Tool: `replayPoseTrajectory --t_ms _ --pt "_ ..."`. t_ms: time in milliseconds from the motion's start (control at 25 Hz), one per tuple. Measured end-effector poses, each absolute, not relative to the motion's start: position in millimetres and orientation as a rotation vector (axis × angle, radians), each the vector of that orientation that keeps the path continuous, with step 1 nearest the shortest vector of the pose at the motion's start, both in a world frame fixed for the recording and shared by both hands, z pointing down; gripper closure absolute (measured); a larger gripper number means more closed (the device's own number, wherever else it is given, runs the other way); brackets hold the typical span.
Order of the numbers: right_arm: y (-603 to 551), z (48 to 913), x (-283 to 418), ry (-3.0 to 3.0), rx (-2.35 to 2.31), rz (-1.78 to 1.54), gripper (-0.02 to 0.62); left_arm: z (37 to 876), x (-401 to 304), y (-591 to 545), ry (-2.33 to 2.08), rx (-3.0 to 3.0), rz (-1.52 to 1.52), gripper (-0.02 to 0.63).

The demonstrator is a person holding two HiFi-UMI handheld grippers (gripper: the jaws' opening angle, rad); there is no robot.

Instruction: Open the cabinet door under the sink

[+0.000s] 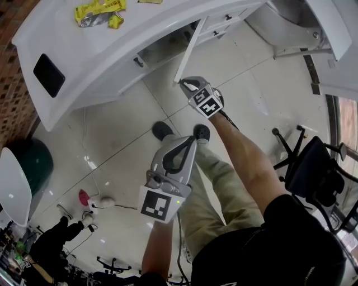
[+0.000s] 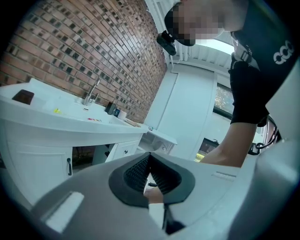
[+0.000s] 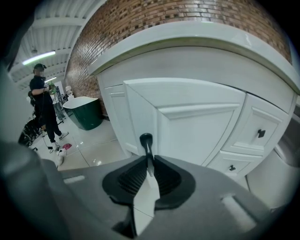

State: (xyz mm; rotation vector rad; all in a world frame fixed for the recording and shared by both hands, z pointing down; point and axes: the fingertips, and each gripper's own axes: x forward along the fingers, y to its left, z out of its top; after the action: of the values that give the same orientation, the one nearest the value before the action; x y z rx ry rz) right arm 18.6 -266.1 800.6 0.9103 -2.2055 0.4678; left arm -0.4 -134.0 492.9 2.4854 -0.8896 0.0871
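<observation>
In the head view the white sink cabinet [image 1: 106, 53] runs across the top, and its door [image 1: 189, 53] stands swung out over the tiled floor. My right gripper [image 1: 184, 82] is at the door's free edge. In the right gripper view its jaws are shut on the door's black handle [image 3: 146, 140], with the white panelled door [image 3: 192, 126] just behind. My left gripper [image 1: 189, 144] hangs in mid-air nearer me, away from the cabinet. In the left gripper view that left gripper [image 2: 150, 161] is shut on nothing, and the cabinet [image 2: 42, 154] with its faucet [image 2: 91, 91] lies at the left.
Yellow packets [image 1: 100, 11] and a black rectangle [image 1: 49, 74] lie on the countertop. A green tub [image 1: 31, 162] stands at the left, a white tub [image 1: 291, 19] at the top right, a black office chair [image 1: 313, 167] at the right. Cables and small items [image 1: 92, 202] litter the floor. A person [image 3: 44, 105] stands far off.
</observation>
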Motion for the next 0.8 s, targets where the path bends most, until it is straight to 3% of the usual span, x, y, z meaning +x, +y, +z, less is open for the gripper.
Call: replayPoseTrajectory --t_ms 800 --pt "-236 803 109 -2.160 1.029 0.510 0.571 492 63 -118 -0.746 2.544 0.116 0.591"
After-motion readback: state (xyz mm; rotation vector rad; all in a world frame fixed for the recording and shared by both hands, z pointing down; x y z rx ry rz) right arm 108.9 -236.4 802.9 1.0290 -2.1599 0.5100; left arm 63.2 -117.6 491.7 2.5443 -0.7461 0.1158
